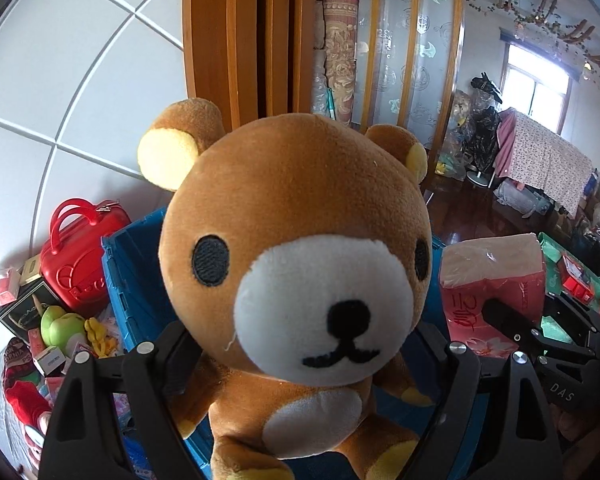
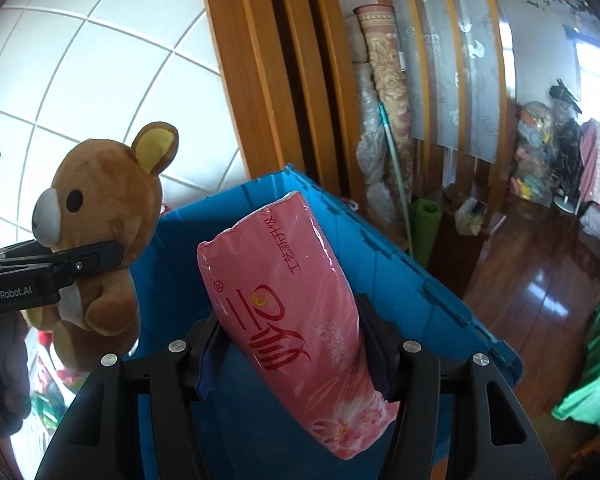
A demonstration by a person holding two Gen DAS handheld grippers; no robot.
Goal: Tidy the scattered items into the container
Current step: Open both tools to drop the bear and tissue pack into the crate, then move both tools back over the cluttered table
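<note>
With the left gripper [image 1: 300,364] clamping the plush bear [image 1: 296,248] and the right gripper [image 2: 292,344] the pink tissue pack [image 2: 296,312], each should release low inside the blue crate [image 2: 412,280] at frame centre.

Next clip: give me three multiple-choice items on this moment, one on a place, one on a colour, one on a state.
1. Where is the pink pack?
A. over the bin
B. on the floor
C. on the red case

2. What colour is the bin?
A. green
B. blue
C. white

3. What is the left gripper doing?
A. open, holding nothing
B. gripping the teddy bear
C. gripping the pack

Key: 1 A, blue walls show behind and below it; 2 B, its walls are blue; 3 B, its fingers press the bear's sides.
</note>
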